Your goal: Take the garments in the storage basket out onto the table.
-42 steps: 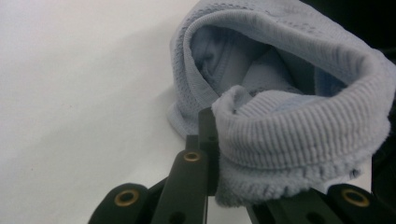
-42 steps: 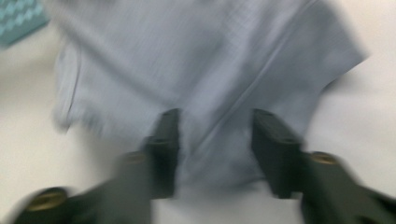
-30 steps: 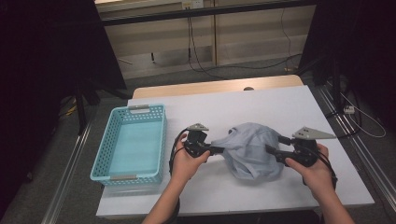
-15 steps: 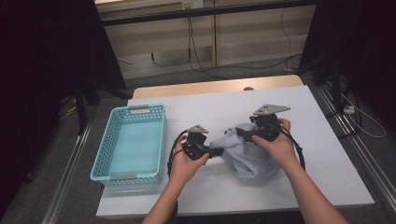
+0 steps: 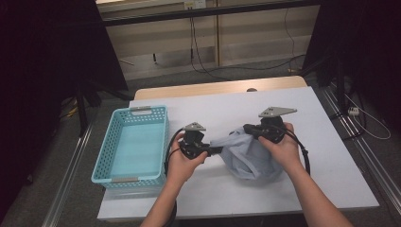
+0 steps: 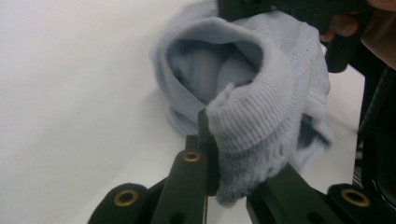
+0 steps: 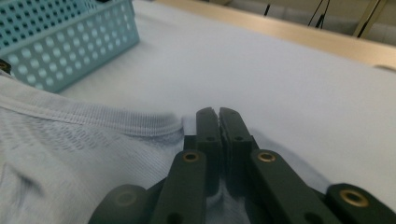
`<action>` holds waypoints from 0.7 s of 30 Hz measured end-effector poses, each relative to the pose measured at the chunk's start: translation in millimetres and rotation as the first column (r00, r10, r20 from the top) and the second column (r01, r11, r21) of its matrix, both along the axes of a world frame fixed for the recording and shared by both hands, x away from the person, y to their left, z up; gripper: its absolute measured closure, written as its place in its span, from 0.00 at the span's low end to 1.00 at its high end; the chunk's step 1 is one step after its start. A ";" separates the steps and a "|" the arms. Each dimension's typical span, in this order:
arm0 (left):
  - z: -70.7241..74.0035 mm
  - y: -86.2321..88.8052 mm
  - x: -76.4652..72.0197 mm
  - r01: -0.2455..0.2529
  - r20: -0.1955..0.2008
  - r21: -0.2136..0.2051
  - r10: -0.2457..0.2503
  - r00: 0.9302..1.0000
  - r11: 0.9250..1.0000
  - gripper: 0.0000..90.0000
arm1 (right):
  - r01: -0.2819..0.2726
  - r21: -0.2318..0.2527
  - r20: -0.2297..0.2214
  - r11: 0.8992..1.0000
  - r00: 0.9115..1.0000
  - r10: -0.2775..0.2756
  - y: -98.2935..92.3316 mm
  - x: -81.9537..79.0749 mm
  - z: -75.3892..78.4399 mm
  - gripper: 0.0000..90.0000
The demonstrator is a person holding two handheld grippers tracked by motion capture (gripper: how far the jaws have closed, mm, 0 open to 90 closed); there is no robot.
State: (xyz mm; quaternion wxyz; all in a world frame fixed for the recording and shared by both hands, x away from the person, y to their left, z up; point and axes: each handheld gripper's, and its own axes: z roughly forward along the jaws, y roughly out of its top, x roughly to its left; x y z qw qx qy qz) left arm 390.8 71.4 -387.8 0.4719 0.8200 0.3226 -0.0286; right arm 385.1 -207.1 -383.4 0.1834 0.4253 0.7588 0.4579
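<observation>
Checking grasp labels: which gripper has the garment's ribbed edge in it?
The left gripper: it is shut on the thick ribbed band of the pale blue garment. The right gripper is shut at a thin stitched edge on its far side.

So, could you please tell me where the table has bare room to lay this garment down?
The table is bare behind the grey garment up to its wooden back edge, and along the right edge. The blue basket is empty. It is crowded between the left gripper and right gripper.
</observation>
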 end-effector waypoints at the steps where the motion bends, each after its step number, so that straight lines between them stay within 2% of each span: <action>1: 4.3 3.5 0.3 -0.010 0.009 -0.008 0.010 1.000 1.000 0.98 | 0.002 0.017 0.011 1.000 1.000 -0.002 -2.4 -0.3 5.4 0.98; 5: 19.1 11.0 -2.2 -0.037 0.071 -0.017 0.039 0.997 0.999 0.98 | -0.006 0.048 0.068 0.999 0.998 0.003 -9.4 -8.6 25.0 0.99; 7: 21.4 9.7 -4.7 -0.036 0.088 -0.010 0.037 0.995 0.999 0.97 | -0.010 0.065 0.090 0.998 0.996 0.004 -12.4 -17.3 27.3 0.99; 11: 14.9 -2.1 -9.3 0.001 0.086 0.027 -0.004 0.996 1.000 0.97 | -0.003 0.037 0.098 0.999 0.995 -0.001 -19.8 -36.6 9.6 0.98; 17: 0.1 -22.1 -13.7 0.047 0.064 0.067 -0.052 0.997 0.997 0.91 | 0.040 0.123 0.074 0.992 0.996 -0.049 -44.8 -59.9 -23.8 0.98; 21: -7.0 -27.8 -14.8 0.058 0.044 0.084 -0.062 0.997 0.995 0.84 | 0.049 0.128 0.048 0.991 0.997 -0.056 -53.9 -68.7 -37.1 0.98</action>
